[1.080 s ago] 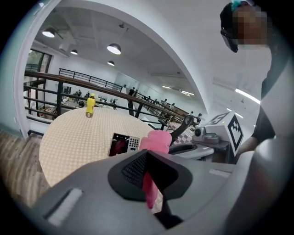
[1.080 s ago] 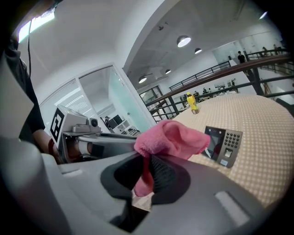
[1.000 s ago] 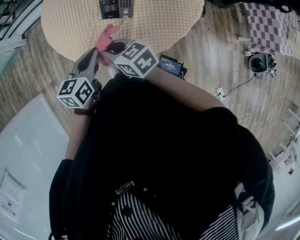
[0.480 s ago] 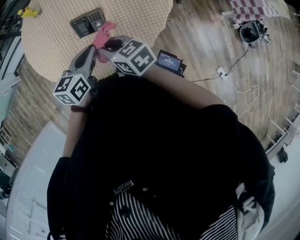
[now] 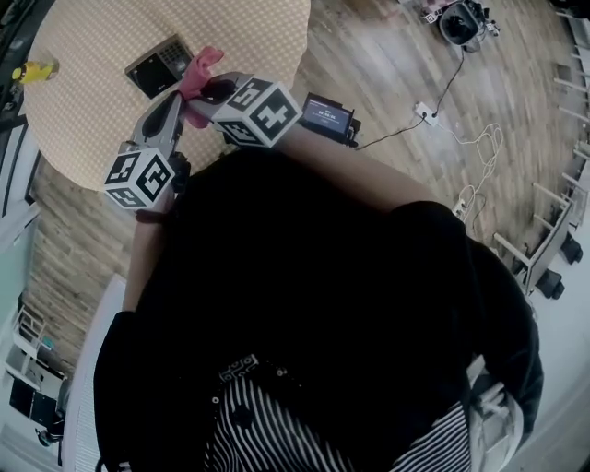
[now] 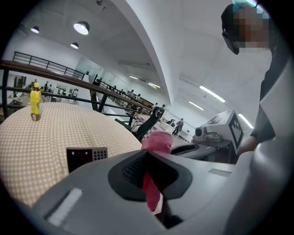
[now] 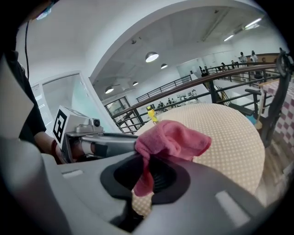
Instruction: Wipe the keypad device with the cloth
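Observation:
The keypad device [image 5: 159,64], a dark flat box with a screen and keys, lies on the round table [image 5: 101,129] with a beige dotted cover; it also shows as the keypad device [image 6: 86,157]. A pink cloth [image 5: 198,72] hangs in the air near the table's edge, short of the device. My left gripper [image 5: 187,103] and right gripper [image 5: 207,92] meet tip to tip at it. A strip of the cloth [image 6: 151,190] runs between the jaws of my left gripper [image 6: 149,183]. My right gripper [image 7: 146,176] pinches the bunched cloth [image 7: 172,140].
A small yellow bottle [image 5: 37,69] stands at the table's far left. On the wooden floor to the right lie a small lit screen unit [image 5: 329,116], a power strip [image 5: 426,114] with cables and a dark device [image 5: 461,18].
The head view has swung, so the table and keypad device slid left and lower in the picture and the yellow bottle came into view. Both grippers stay together on the cloth.

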Motion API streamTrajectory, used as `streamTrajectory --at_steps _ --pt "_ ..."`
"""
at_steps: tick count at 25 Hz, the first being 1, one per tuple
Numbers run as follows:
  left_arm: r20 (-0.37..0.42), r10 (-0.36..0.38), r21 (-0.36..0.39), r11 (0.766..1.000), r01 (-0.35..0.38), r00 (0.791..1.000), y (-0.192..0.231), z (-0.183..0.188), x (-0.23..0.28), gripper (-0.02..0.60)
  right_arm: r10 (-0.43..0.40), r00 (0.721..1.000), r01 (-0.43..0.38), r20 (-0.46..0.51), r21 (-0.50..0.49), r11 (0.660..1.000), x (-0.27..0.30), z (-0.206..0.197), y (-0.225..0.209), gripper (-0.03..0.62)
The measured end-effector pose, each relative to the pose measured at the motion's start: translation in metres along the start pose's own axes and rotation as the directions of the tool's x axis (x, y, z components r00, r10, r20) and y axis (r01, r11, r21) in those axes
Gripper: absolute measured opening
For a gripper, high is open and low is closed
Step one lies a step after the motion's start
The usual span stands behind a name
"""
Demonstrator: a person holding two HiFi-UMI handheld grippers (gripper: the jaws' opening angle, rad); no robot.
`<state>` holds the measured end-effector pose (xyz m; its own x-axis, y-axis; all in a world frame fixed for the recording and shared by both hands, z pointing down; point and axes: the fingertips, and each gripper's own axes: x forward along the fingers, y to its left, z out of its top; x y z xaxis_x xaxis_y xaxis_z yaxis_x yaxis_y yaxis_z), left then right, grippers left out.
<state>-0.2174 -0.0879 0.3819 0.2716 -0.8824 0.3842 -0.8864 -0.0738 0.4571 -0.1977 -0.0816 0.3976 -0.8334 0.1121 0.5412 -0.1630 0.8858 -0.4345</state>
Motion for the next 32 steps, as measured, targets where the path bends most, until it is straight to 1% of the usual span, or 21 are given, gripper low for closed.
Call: streamTrajectory --at_steps 3,7,11,14,16,19,22,25,28,32 --pt "0.017 -0.006 -0.039 0.999 0.006 1.000 0.029 0.001 -0.021 0.003 -0.011 1.000 0.011 -0.026 -0.001 1.000 0.029 0.006 0.017 0.044" --pt "0.010 -0.015 -0.050 0.999 0.016 1.000 0.070 -0.001 -0.050 0.002 -0.013 0.998 0.013 -0.065 0.006 1.000 0.074 0.012 0.042 0.044" --pt "-0.020 -0.038 -0.045 0.998 0.038 0.999 0.118 -0.011 -0.083 0.003 -0.018 0.996 0.020 -0.092 0.022 1.000 0.127 0.012 0.070 0.044" --pt "-0.039 -0.065 -0.074 0.995 0.062 0.997 0.154 -0.021 -0.102 0.003 -0.041 0.993 0.046 -0.113 0.041 0.998 0.165 0.009 0.086 0.044" --pt "-0.050 -0.089 -0.083 0.993 0.085 0.995 0.168 -0.025 -0.113 0.002 -0.062 0.991 0.069 -0.117 0.058 0.996 0.181 0.008 0.095 0.044" --pt "-0.083 -0.161 -0.068 0.985 0.156 0.983 0.172 -0.030 -0.119 0.003 -0.106 0.988 0.115 -0.110 0.078 0.990 0.187 0.002 0.103 0.044" --pt "-0.124 -0.241 -0.022 0.970 0.241 0.962 0.157 -0.031 -0.109 0.002 -0.158 0.983 0.167 -0.094 0.098 0.981 0.173 -0.002 0.095 0.044" --pt "-0.149 -0.294 0.013 0.954 0.300 0.944 0.141 -0.025 -0.097 0.002 -0.196 0.978 0.204 -0.070 0.135 0.970 0.158 -0.004 0.083 0.044" --pt "-0.156 -0.306 0.036 0.948 0.315 0.939 0.132 -0.013 -0.088 0.003 -0.213 0.976 0.218 -0.049 0.150 0.964 0.147 0.001 0.076 0.044" --pt "-0.162 -0.281 0.062 0.954 0.294 0.946 0.136 0.006 -0.082 0.003 -0.207 0.978 0.210 -0.033 0.161 0.964 0.149 0.012 0.063 0.044"
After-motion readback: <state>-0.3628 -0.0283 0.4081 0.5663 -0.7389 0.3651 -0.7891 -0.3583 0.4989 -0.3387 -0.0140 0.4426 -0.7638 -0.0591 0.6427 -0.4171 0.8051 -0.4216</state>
